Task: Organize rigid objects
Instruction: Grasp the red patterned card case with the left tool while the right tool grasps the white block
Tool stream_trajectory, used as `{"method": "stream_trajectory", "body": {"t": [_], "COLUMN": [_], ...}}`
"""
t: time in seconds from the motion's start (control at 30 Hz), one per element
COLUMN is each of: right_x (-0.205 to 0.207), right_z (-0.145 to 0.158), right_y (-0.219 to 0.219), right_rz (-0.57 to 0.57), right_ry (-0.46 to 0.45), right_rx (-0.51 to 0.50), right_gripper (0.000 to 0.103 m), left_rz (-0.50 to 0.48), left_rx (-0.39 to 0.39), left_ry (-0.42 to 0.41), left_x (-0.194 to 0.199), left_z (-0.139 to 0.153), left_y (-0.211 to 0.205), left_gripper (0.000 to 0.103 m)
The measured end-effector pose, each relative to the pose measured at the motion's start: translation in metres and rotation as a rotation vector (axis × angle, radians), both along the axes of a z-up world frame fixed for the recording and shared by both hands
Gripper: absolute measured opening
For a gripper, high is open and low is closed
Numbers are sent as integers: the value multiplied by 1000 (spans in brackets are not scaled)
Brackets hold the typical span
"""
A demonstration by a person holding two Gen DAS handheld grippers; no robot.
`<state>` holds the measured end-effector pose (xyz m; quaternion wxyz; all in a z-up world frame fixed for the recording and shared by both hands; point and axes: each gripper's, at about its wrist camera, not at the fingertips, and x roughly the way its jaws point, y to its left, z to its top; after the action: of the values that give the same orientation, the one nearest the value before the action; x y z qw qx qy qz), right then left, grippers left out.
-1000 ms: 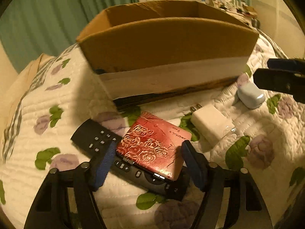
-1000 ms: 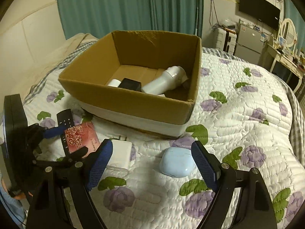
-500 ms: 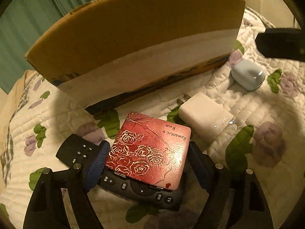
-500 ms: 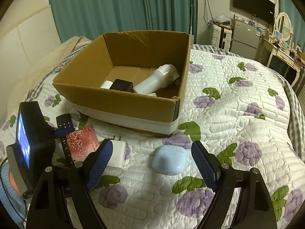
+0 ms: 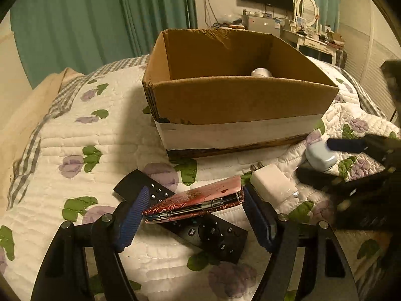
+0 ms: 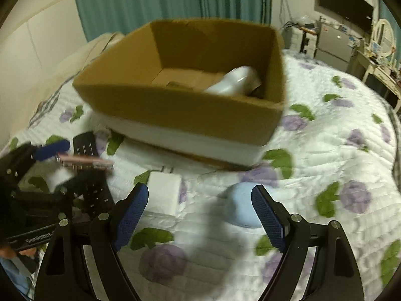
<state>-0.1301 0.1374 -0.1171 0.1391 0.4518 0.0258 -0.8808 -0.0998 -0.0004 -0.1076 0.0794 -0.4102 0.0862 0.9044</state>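
My left gripper (image 5: 193, 213) is shut on a red rose-patterned case (image 5: 195, 202) and holds it tilted, lifted above a black remote (image 5: 190, 225) on the quilt. The case also shows in the right wrist view (image 6: 85, 161). A white charger (image 5: 273, 186) lies right of it, also in the right wrist view (image 6: 164, 192). My right gripper (image 6: 198, 215) is open and empty, low over the quilt beside a pale blue earbud case (image 6: 240, 208), which also shows in the left wrist view (image 5: 319, 156). The open cardboard box (image 5: 240, 97) stands behind.
The box (image 6: 190, 105) holds a white cylindrical device (image 6: 235, 81). The bed has a floral quilt (image 5: 87, 135). Green curtains, a TV and a dresser stand at the back of the room.
My left gripper has closed on the red case and lifted it off the remote, tilting it edge-on. My right gripper has moved lower and nearer the blue earbud case.
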Motion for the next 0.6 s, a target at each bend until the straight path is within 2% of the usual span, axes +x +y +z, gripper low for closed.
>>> {"method": "stream_trajectory", "body": {"t": [0.07, 0.3, 0.33, 0.4, 0.43, 0.53, 0.57, 0.6], "right_x": [-4, -19, -21, -21, -19, -13, -10, -8], "right_z": [-9, -35, -40, -46, -45, -36, -31, -27], "right_y": [-8, -24, -27, -34, -36, -34, -31, -28], "right_rz": [8, 44, 59, 87, 99, 92, 85, 80], "right_ry": [-23, -108, -126, -131, -123, -81, -65, -54], "right_rx": [8, -15, -21, -13, -7, -8, -16, -17], "right_gripper": [80, 78, 73, 50, 42, 41, 41, 41], "left_rz": [-10, -21, -19, -16, -16, -14, -14, -9], "left_rx": [-4, 17, 18, 15, 14, 38, 44, 52], "left_ry": [2, -5, -6, -5, -1, 4, 7, 21], "left_x": [-6, -10, -11, -11, -11, -8, -8, -6], "left_z": [-3, -1, -1, -1, 0, 5, 7, 12], "left_y": [-3, -11, -11, -10, -9, -11, -12, -13], "left_gripper": [76, 76, 76, 76, 76, 74, 60, 41]}}
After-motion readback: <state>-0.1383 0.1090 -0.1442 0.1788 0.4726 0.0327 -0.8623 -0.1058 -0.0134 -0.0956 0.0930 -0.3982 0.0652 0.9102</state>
